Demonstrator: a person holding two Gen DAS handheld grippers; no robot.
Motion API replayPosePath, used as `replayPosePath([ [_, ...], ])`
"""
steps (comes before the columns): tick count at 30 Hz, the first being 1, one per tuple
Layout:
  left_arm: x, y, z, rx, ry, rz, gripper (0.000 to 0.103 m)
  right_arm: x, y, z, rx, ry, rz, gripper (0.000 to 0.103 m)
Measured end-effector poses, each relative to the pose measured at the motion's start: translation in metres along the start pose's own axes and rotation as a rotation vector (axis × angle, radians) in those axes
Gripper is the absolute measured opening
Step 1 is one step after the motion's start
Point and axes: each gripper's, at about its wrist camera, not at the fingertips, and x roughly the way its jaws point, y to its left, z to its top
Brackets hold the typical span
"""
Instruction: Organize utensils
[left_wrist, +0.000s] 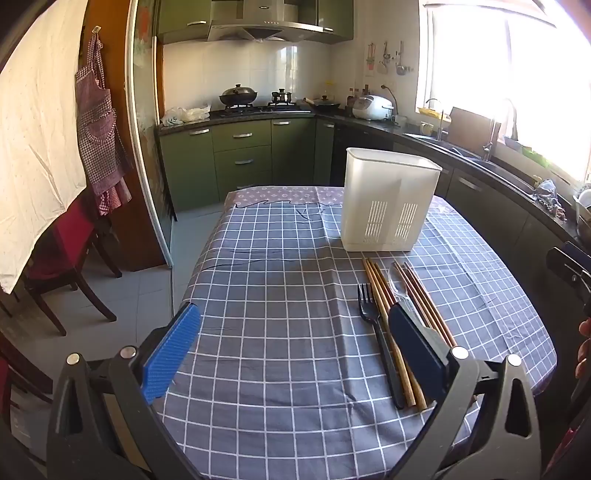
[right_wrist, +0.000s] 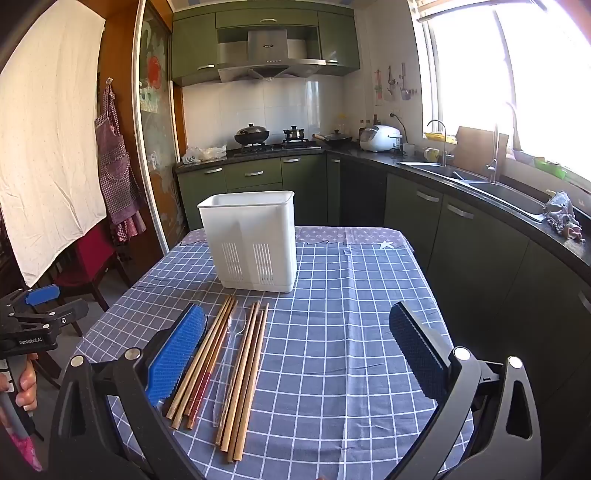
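The chopsticks (right_wrist: 236, 373), clear spoon (right_wrist: 232, 347) and black fork (left_wrist: 376, 328) lie side by side on the counter (right_wrist: 351, 332), just before the white caddy (right_wrist: 255, 240), long axes pointing toward it. All look light, stiff and slippery, best pinched mid-shaft. Left tool (left_wrist: 291, 350) and right tool (right_wrist: 295, 358) hang spread, holding nothing.

2 wrist views, above table (left_wrist: 280, 369), facing kitchen; both share holder (left_wrist: 388, 206).

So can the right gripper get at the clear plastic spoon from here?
Probably yes. The right gripper is open above the table, and the clear plastic spoon lies uncovered between two bundles of chopsticks, which crowd it closely on both sides.
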Motion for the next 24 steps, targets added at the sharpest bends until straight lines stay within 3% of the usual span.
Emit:
replayPosePath([
  [24, 0.003, -0.0012, -0.002, -0.005, 0.017, -0.011, 0.097, 0.0037, 0.002, -0.0005, 0.009, 0.007, 0.005, 0.099],
])
